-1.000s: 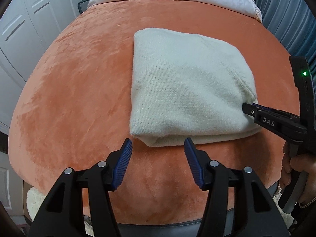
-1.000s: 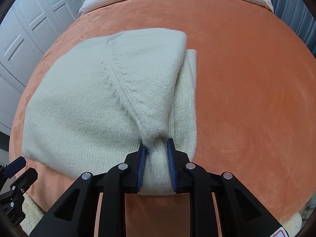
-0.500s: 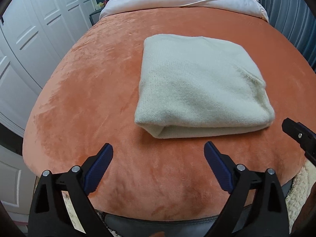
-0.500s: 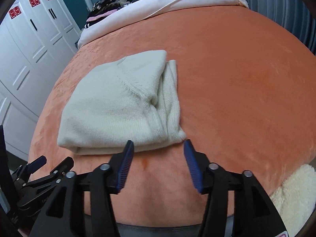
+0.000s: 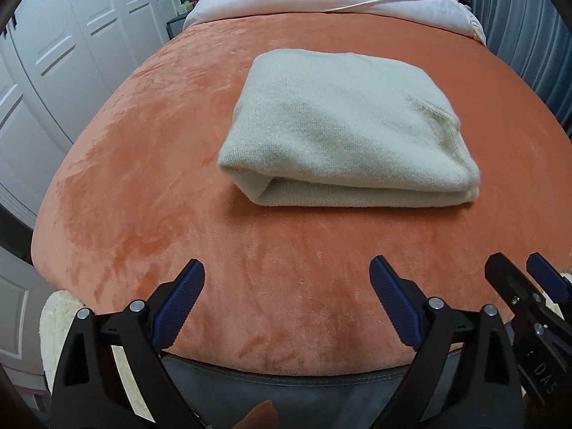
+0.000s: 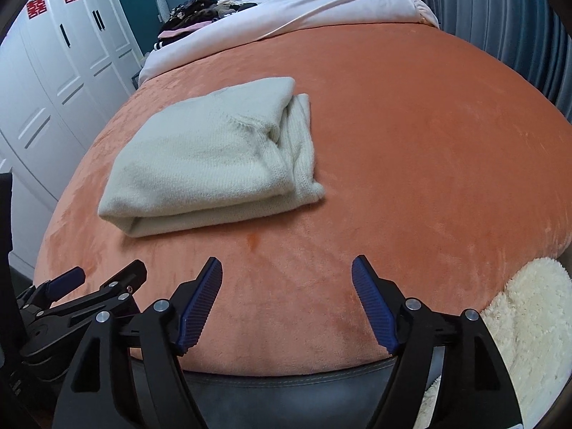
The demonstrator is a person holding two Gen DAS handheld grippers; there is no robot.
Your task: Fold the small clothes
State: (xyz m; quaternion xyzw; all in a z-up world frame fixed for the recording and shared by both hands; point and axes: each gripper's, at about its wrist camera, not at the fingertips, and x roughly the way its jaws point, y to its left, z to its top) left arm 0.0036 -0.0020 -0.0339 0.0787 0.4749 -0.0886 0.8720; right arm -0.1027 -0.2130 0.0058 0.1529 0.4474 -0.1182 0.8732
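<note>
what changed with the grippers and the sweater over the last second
The right gripper let go of the cream sweater's near right corner, opened wide and pulled back toward the bed's near edge. The left gripper, already open, widened and backed off too. The sweater stayed folded in the same spot on the orange blanket.

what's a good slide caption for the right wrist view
Open right gripper hovers short of the folded cream sweater on the orange blanket.
</note>
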